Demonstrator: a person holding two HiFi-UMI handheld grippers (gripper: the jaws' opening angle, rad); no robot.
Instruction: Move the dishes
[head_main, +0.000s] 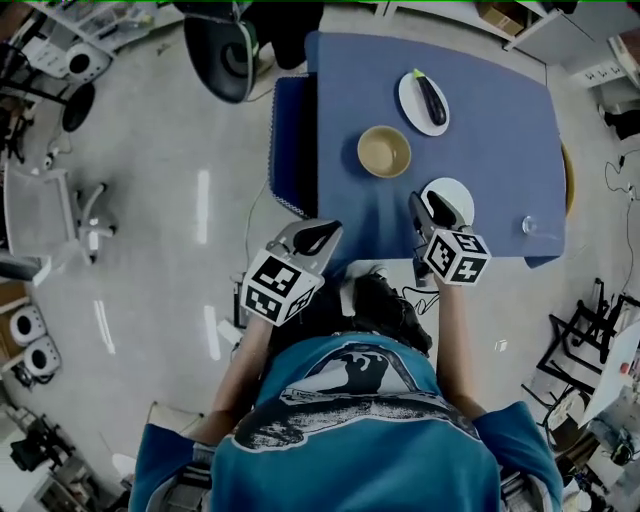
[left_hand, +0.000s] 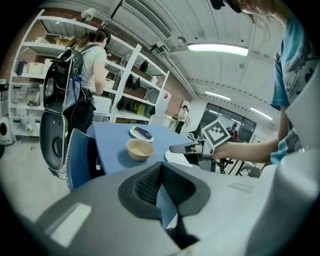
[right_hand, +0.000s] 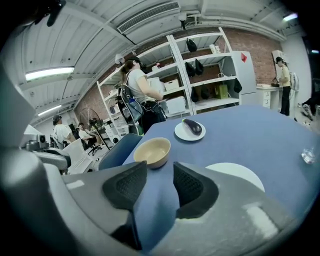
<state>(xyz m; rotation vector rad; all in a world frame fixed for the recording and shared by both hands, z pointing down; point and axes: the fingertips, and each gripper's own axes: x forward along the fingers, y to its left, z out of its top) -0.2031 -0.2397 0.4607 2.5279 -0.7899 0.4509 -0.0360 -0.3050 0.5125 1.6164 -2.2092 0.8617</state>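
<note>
While the wide blue-covered table (head_main: 500, 150) carries every dish, the right gripper (head_main: 428, 203) hangs over its near edge, jaws spread and empty, overlapping the bare round white plate (head_main: 456, 190). Off the near left corner, the left gripper (left_hand: 161, 169) has its pads pressed together on nothing. Farther back sit a second white plate (head_main: 409, 102), a tan round bowl (head_main: 384, 151) between the plates, a dark purple aubergine (head_main: 431, 98) on the far plate, and a small clear glass (head_main: 529, 226) near the right edge
</note>
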